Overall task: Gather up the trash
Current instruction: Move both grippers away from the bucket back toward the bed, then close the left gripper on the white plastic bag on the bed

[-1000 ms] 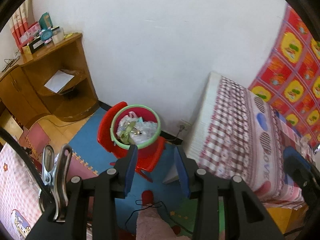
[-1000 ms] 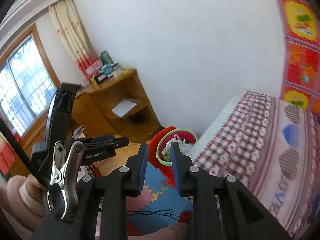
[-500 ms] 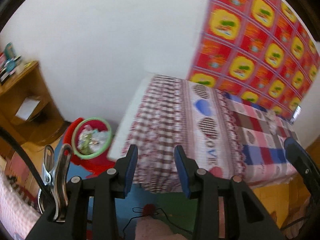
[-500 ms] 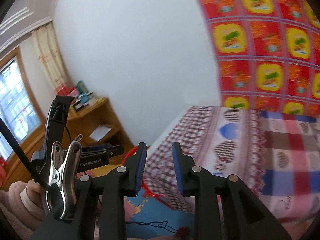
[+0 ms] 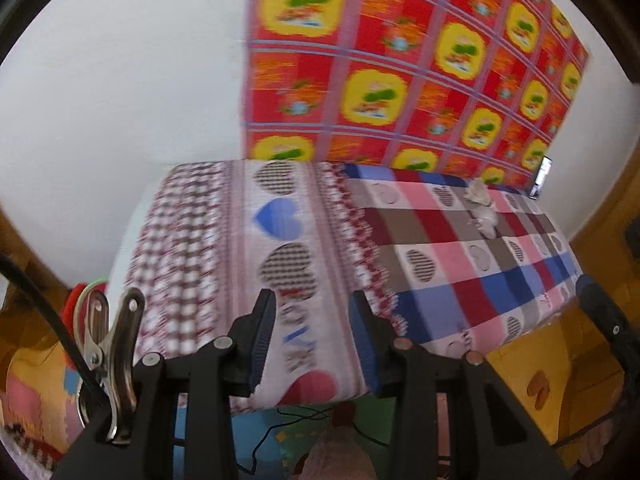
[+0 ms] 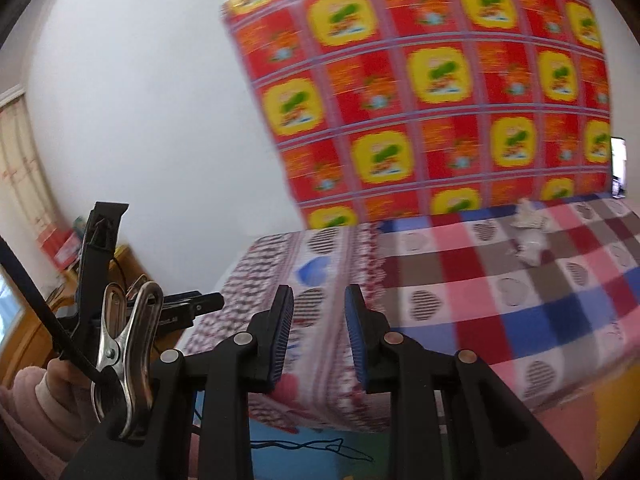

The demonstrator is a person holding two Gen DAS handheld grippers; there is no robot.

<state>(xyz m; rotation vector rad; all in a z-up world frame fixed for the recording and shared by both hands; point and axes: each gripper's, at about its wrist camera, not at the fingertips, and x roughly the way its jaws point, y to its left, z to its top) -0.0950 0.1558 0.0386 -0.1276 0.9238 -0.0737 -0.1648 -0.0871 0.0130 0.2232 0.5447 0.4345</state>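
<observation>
- Right wrist view: crumpled tissues (image 6: 530, 236) on bed (image 6: 460, 280), light, soft; pinch a raised fold.
- Both hand-held grippers, left (image 5: 312, 340) and right (image 6: 318, 336), gape, empty.

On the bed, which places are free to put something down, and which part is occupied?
The bed is mostly bare: the whole near half, from the white wall side with the blue heart across the checked squares. Only the far right part, below the red-yellow wall covering, is occupied by crumpled white trash.
</observation>
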